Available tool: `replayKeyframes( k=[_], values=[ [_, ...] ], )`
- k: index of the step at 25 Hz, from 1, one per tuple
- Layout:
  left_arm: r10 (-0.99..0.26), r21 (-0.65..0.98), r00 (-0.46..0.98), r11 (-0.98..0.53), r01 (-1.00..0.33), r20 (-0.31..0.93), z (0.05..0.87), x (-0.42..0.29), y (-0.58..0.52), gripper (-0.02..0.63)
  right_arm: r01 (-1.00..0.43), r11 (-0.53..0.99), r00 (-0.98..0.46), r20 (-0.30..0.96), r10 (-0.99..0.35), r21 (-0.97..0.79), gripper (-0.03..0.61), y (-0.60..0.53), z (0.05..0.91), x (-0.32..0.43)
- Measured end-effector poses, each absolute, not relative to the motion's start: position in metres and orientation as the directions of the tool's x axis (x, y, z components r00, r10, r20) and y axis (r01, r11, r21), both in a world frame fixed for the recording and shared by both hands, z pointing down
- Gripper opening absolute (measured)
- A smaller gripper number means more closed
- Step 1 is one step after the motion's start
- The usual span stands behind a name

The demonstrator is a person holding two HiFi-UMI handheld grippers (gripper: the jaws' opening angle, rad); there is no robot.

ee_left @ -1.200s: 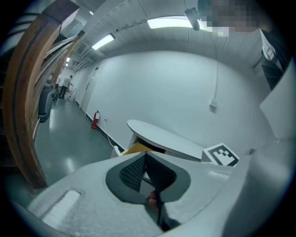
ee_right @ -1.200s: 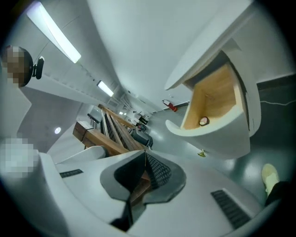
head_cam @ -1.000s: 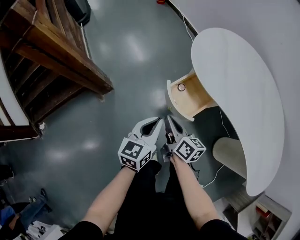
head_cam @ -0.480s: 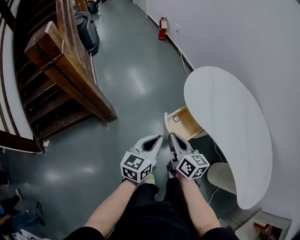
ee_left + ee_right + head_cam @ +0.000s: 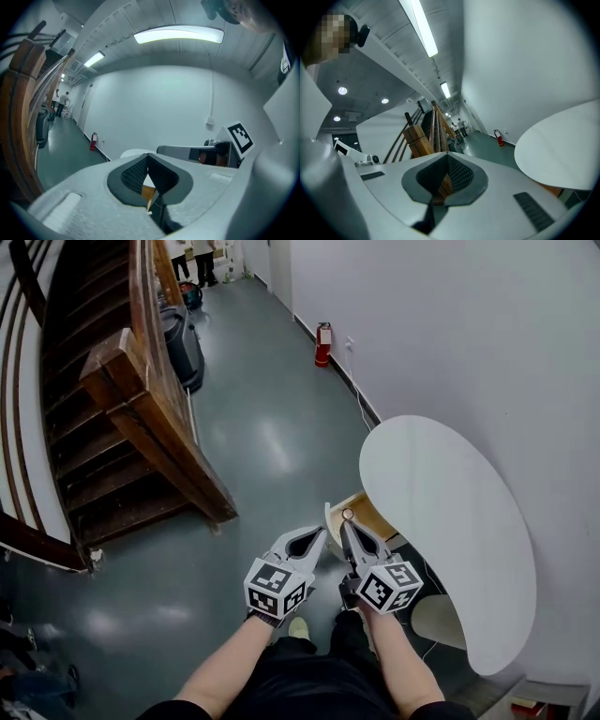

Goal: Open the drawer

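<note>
1 pale wooden box drawer (image 5: 368,513), pulled out under 1 oval white tabletop (image 5: 441,531), right | 2 white plastic grippers: left gripper (image 5: 319,532), right gripper (image 5: 346,523), jaws together, empty, just near of drawer | 1 brown wooden staircase (image 5: 112,427), left

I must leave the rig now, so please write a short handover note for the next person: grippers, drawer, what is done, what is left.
Left hand-held gripper: shut, empty, held in the air.
Right hand-held gripper: shut, empty, close beside it.
Drawer: under the table, pulled out; a small round thing lies inside.
Done: the drawer is open.
Left: nothing seems to remain.
</note>
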State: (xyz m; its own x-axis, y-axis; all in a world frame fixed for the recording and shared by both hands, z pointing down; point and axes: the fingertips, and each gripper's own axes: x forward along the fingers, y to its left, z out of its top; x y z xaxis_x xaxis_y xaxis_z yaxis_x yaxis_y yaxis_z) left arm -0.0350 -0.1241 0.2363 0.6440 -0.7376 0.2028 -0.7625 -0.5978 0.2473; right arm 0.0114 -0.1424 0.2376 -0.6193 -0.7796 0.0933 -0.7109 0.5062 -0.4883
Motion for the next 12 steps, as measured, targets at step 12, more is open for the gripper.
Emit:
replayKeyframes(
  k=[12],
  values=[
    [-0.755, 0.223, 0.639, -0.605, -0.764, 0.143, 0.192, -0.032, -0.128, 0.009, -0.709, 0.558, -0.641, 0.063, -0.765, -0.431, 0.015, -0.143, 0.195, 0.009]
  ],
)
